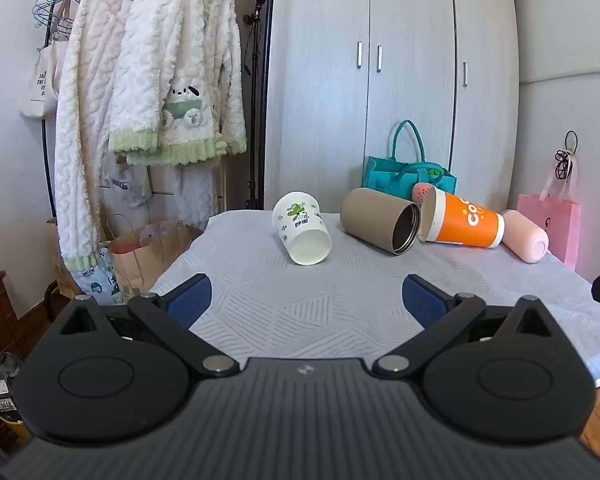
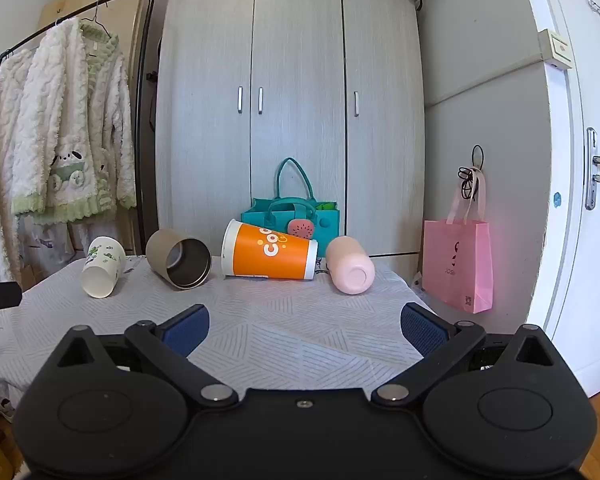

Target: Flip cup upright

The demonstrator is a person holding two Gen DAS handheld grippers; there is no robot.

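Several cups lie on their sides on a table with a grey patterned cloth (image 1: 300,304). From left: a white paper cup with green print (image 1: 302,229) (image 2: 102,266), a tan metal-lined tumbler (image 1: 382,226) (image 2: 179,258), an orange cup with white lettering (image 1: 462,222) (image 2: 269,251), and a pink cup (image 1: 526,240) (image 2: 350,265). My left gripper (image 1: 306,300) is open and empty, short of the white cup. My right gripper (image 2: 305,326) is open and empty, in front of the orange and pink cups.
A teal handbag (image 2: 296,216) stands behind the cups at the table's far edge. A grey wardrobe (image 2: 292,112) is behind. A clothes rack with fluffy white robes (image 1: 152,80) is at left, a pink gift bag (image 2: 458,264) and a door at right.
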